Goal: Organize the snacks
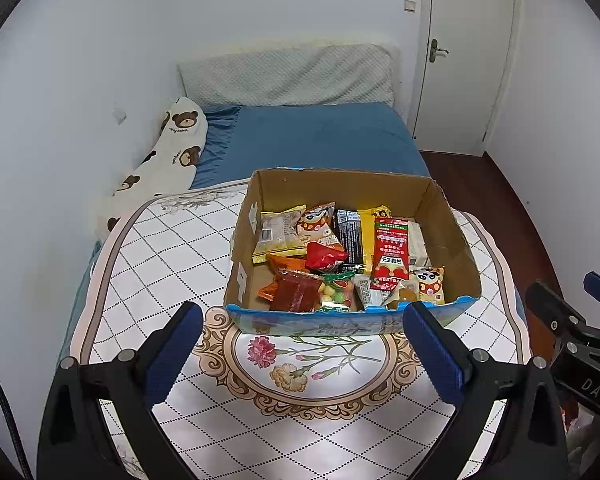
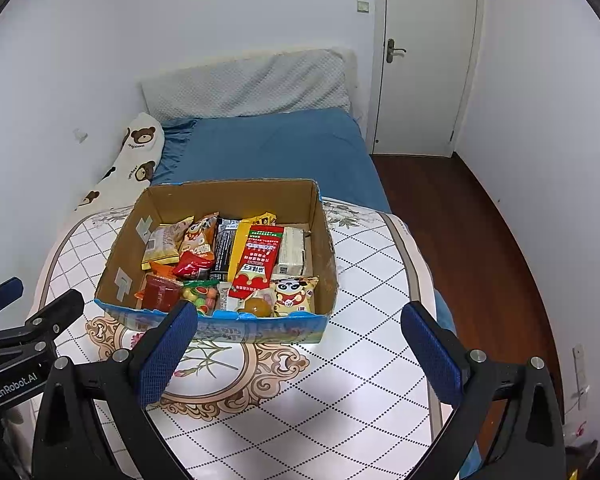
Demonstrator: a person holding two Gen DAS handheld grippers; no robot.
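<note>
An open cardboard box (image 1: 452, 240) (image 2: 324, 240) stands on the quilted mat, holding several snack packets: a long red packet (image 1: 390, 248) (image 2: 258, 256), a panda packet (image 1: 432, 286) (image 2: 294, 294), a dark bar (image 1: 348, 236), a small red bag (image 1: 324, 256) and a candy bag (image 1: 336, 292). My left gripper (image 1: 302, 316) is open and empty, just in front of the box's near wall. My right gripper (image 2: 298, 318) is open and empty, in front of the box's near right part. Each gripper shows at the edge of the other's view.
The white diamond-pattern mat (image 1: 172, 256) (image 2: 380, 280) with a flower medallion lies on a blue bed (image 1: 320, 136). A bear-print pillow (image 1: 172, 152) lies along the left wall. Dark wood floor (image 2: 460, 220) and a white door (image 2: 424, 60) are to the right.
</note>
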